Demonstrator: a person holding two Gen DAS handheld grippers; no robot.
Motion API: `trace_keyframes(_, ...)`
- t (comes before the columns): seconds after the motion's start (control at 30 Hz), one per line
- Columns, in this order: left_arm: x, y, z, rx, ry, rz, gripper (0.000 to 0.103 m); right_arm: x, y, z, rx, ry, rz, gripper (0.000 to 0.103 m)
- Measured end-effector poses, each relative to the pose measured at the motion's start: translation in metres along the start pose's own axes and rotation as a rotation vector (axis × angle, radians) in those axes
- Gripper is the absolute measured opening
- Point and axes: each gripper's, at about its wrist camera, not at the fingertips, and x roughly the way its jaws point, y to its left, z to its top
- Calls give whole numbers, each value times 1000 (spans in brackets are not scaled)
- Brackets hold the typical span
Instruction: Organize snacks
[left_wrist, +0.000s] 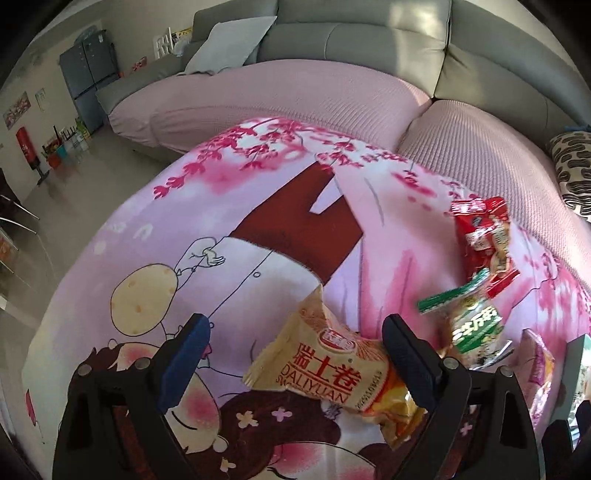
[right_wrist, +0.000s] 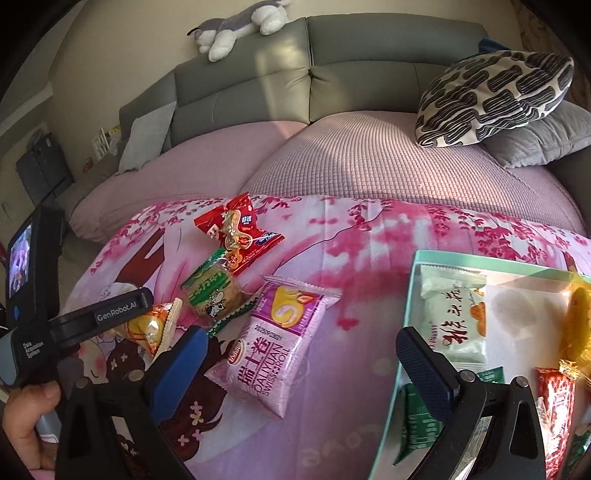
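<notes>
My left gripper (left_wrist: 295, 350) is open, its fingers on either side of a yellow Swiss roll packet (left_wrist: 332, 373) that lies on the pink printed cloth (left_wrist: 221, 206); the packet touches the right finger. A green packet (left_wrist: 474, 325) and a red packet (left_wrist: 484, 236) lie to its right. My right gripper (right_wrist: 303, 354) is open and empty above a purple Swiss roll packet (right_wrist: 273, 343). The green packet (right_wrist: 214, 291), red packet (right_wrist: 236, 229) and yellow packet (right_wrist: 147, 328) lie left of it. A pale green box (right_wrist: 413, 295) at right holds several snacks.
The cloth covers a table in front of a pink-covered grey sofa (right_wrist: 369, 155). A patterned cushion (right_wrist: 495, 96) and grey cushion (right_wrist: 543, 136) lie at right. A plush toy (right_wrist: 240, 26) sits on the sofa back. The left gripper body (right_wrist: 74, 317) shows at left.
</notes>
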Motion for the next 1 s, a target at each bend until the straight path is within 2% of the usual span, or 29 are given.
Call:
trace_keyframes(0.27,8,21,-1,-22,17,96,95,16,17,-2,-31,34,-5,103)
trace_keyframes(0.43,10,29,-2,-46,30,64,95,26,24,-3,-48,45,-8,101)
trace_keyframes(0.77,15,36,1,-67,40,96,95,40,21,-11,-59,80,-37,73)
trace_keyframes(1.0,11,31,0,-38,32,67,95,39,19,-16,-57,103,-16,52)
